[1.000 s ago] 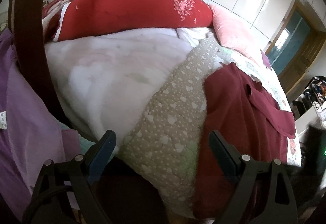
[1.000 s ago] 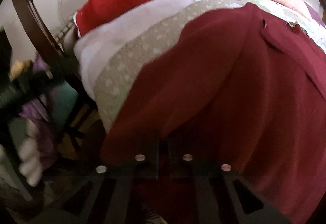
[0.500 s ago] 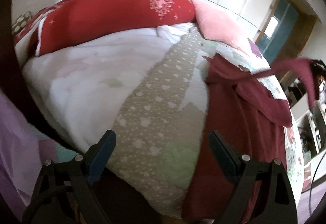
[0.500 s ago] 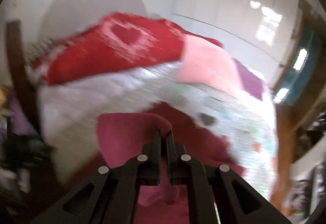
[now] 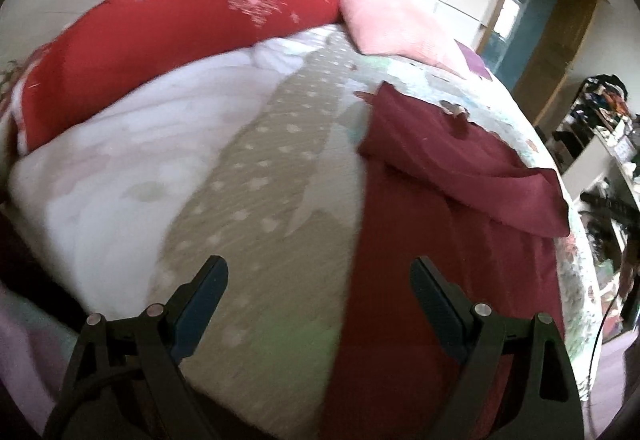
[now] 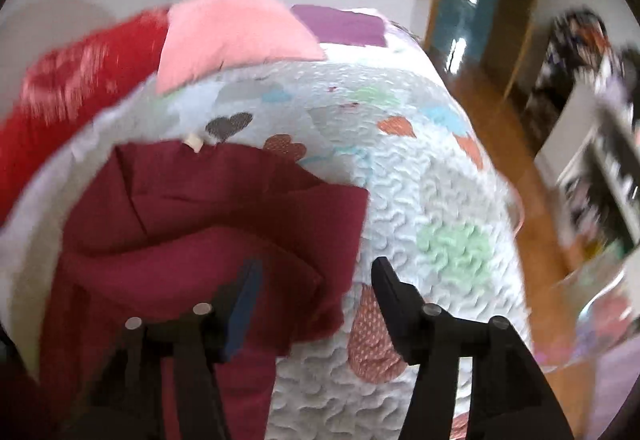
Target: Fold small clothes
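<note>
Right view alone, though blurred, shows maroon garment (image 6: 208, 208) folded over

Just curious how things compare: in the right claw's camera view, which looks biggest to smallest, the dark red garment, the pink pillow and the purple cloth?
1. Dark red garment, though it lies nearest the camera.
2. Pink pillow.
3. Purple cloth, farthest away.

A bed (image 6: 432, 176) with a heart-print quilt is carrying a dark red garment (image 6: 208, 224) lying at seven o'clock in the right wrist view, a pink pillow (image 6: 232, 36) and red pillow (image 5: 168, 40) sitting toward eleven.
</note>
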`<state>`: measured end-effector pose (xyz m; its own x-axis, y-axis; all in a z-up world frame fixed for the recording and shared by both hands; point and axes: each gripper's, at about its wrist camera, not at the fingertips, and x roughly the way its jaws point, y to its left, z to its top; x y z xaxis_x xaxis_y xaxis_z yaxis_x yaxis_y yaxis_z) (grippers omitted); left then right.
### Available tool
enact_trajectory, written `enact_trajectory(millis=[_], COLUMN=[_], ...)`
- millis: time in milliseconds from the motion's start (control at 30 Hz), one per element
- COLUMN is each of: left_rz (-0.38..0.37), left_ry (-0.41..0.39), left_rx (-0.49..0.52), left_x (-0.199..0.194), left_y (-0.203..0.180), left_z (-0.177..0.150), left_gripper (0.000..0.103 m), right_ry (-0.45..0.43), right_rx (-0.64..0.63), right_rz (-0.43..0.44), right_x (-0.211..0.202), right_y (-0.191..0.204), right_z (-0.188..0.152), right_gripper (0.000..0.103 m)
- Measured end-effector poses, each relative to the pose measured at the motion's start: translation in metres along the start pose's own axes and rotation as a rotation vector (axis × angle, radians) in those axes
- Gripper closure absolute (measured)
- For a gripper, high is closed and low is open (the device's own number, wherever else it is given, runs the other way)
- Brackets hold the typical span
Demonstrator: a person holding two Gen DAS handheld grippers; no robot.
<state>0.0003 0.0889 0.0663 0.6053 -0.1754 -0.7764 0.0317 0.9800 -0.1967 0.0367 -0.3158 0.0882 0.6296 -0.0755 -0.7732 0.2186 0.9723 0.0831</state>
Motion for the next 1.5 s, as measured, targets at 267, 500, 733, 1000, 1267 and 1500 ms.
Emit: enact_trajectory(millis=[267, 500, 733, 1000, 1267, 1500], left_rz=[-0.041, -0.034, 0.038, -0.069, -0.227, -0.335], left_ry=[0.050, 0.187, 0.147, 0.182, 0.228, 0.246], left_rx=[0.106, 0.101, 0.036, 0.015, -0.035, -0.068], left_x=[0.095, 0.161, 0.164, 0.127, 0.084, 0.045], left_y=[-0.042, -0.071, -0.072, -0.042, -0.018, -0.015], left_z=[0.069, 0.097, 0.104, 0.062, -0.009, -0.064], left_gripper=[0.011, 0.064, 0.059, 0.043, 0.043, 0.064], right_ry=[0.022, 0.080, 0.080, 0.098, 0.183, 0.188], right_rx=[0.196, 0.318, 0.260, 0.329, 0.378, 0.406], right_rz=[0.182, 0.297, 0.211, 0.337, 0.640, 0.733], right_x=[0.042, 0.095, 0.090, 0.066, 0.029, -0.001], right_y=[-0.017, -0.014, -0.022, -0.025, -0.004, 0.014], right_z=[-0.038, -0.026, -0.008, -0.059, -0.154, -0.201], right_gripper=[0.023, 0.073, 0.075, 0.047, 0.048, 0.050])
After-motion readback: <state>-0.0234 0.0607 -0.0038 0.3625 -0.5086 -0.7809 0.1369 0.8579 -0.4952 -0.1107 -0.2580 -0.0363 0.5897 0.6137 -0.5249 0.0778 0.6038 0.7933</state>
